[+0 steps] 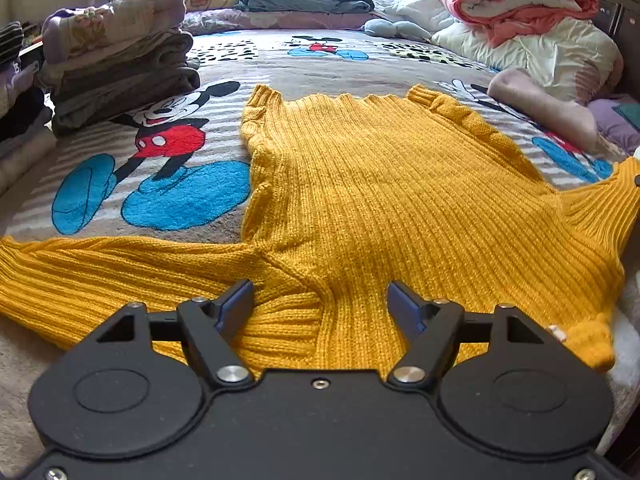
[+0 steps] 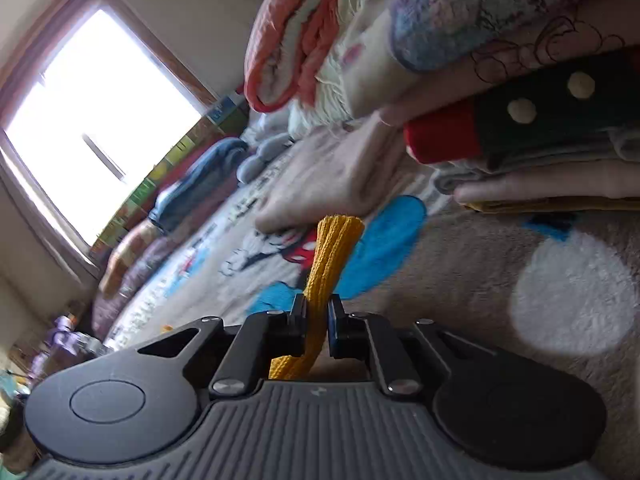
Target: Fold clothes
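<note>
Our right gripper [image 2: 317,316] pinches a sleeve of the yellow sweater [image 1: 360,200], our left gripper [image 1: 320,308] spread above its collar, folded blankets [image 1: 120,64] flanking the bedspread [image 1: 224,68].

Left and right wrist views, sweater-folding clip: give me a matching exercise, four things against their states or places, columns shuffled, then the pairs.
Things:
1. left gripper
2. right gripper
3. yellow sweater
4. pink quilt

States or places:
A. bundled at the far corner of the bed
B. open, over ribbed knit
C. spread flat on the cartoon blanket
D. shut on a yellow sleeve

Pairs: 1-B, 2-D, 3-C, 4-A
</note>
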A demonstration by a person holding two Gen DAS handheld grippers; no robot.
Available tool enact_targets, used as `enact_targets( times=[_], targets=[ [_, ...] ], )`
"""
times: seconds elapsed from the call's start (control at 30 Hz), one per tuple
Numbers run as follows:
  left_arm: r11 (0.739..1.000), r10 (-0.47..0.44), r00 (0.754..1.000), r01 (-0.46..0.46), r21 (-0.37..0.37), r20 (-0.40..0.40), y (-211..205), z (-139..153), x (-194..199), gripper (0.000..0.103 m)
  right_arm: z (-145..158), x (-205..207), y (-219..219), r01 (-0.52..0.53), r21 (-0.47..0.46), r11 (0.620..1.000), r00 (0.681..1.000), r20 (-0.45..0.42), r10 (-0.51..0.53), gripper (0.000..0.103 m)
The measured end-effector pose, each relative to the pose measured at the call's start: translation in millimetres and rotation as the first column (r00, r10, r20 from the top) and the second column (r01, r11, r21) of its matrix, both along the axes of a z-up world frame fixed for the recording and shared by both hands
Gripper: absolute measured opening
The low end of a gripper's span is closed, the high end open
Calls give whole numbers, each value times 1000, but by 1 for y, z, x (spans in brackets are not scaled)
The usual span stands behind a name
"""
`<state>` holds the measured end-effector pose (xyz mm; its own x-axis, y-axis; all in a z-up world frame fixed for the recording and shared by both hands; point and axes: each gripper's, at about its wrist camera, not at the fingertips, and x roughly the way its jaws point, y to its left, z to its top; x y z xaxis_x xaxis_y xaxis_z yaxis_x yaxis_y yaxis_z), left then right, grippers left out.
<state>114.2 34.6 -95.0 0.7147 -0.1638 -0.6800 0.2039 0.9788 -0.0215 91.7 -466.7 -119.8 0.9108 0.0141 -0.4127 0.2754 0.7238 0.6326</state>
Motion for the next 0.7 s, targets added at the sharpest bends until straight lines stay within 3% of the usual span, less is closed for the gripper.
enact_targets(
  times=[0.1, 0.17, 0.23, 0.37, 0.47, 0.57, 0.7],
  targets=[
    [1000, -5, 1000, 5, 12, 6, 0, 0, -4, 74, -10, 9, 1, 17, -59, 998, 994, -110, -24, 13],
    [1000, -3, 1000, 3, 22, 17, 2, 1, -9, 74, -10, 8, 5, 30, -76, 997, 990, -133, -40, 16],
    [999, 5, 999, -6, 39, 37, 2, 5, -15, 74, -1, 4, 19, 31, -168, 985, 988, -143, -56, 20],
    [998, 13, 995, -18, 55, 94, 4, 13, -30, 74, 20, -18, 48, 20, -264, 964, 997, -65, -39, 21],
    [999, 5, 989, -9, 31, 148, 1, 20, -43, 64, 33, -28, 86, -116, -325, 939, 993, -2, 122, 21],
    [1000, -16, 986, 19, -18, 163, -7, 24, -52, 55, 41, -35, 137, -314, -407, 858, 937, 13, 349, 21],
    [993, -96, 985, 105, -57, 143, -29, 20, -63, 53, 44, -46, 208, -520, -546, 657, 799, -38, 601, 23]
  ],
)
